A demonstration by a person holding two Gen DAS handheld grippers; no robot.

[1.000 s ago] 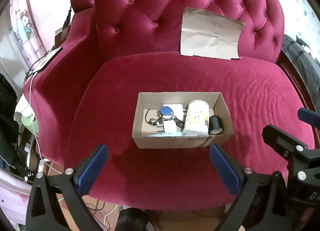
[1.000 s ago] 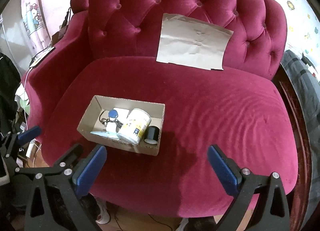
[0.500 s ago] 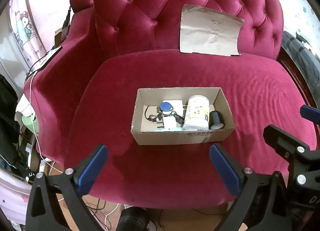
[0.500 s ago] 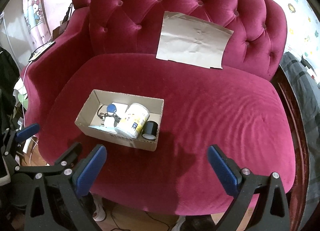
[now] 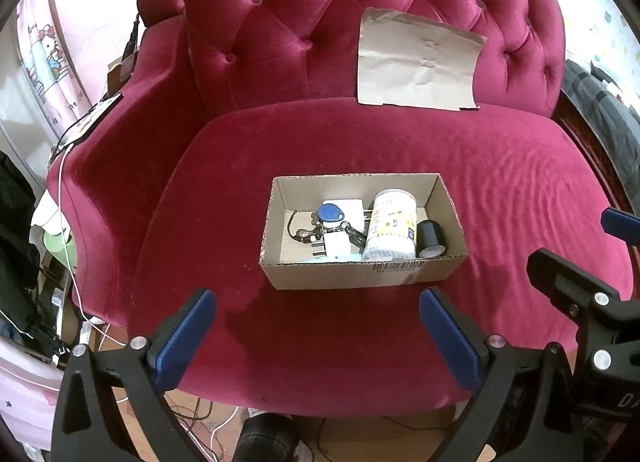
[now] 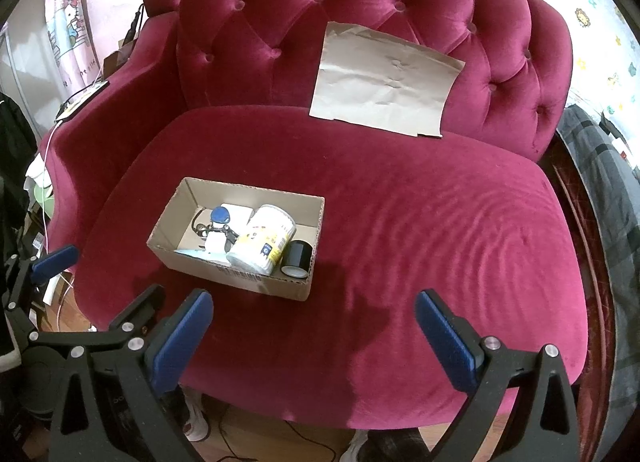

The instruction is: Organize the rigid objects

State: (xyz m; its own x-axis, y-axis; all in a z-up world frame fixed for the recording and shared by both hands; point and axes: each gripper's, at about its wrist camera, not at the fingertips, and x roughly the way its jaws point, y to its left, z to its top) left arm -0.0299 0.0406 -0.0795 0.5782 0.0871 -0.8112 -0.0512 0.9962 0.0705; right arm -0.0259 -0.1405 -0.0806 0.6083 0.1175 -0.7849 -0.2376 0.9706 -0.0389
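Note:
An open cardboard box (image 5: 352,276) (image 6: 188,194) sits on the seat of a red velvet sofa. In it lie a white and yellow canister (image 5: 390,224) (image 6: 264,240), a roll of black tape (image 5: 431,238) (image 6: 298,258), a blue key fob with keys (image 5: 332,213) (image 6: 220,216) and a white plug (image 5: 336,244). My left gripper (image 5: 318,332) is open and empty, in front of the box near the seat's front edge. My right gripper (image 6: 314,332) is open and empty, to the right of the box and in front of it.
A brown paper sheet (image 5: 416,62) (image 6: 384,82) leans on the tufted backrest. The seat (image 6: 440,222) stretches to the right of the box. Cables and clutter (image 5: 60,262) lie left of the sofa's arm. A dark plaid cloth (image 6: 600,190) lies at the far right.
Both grippers have drawn back and risen a little, so the box looks slightly farther away. Both stay open. Nothing in the box has moved.

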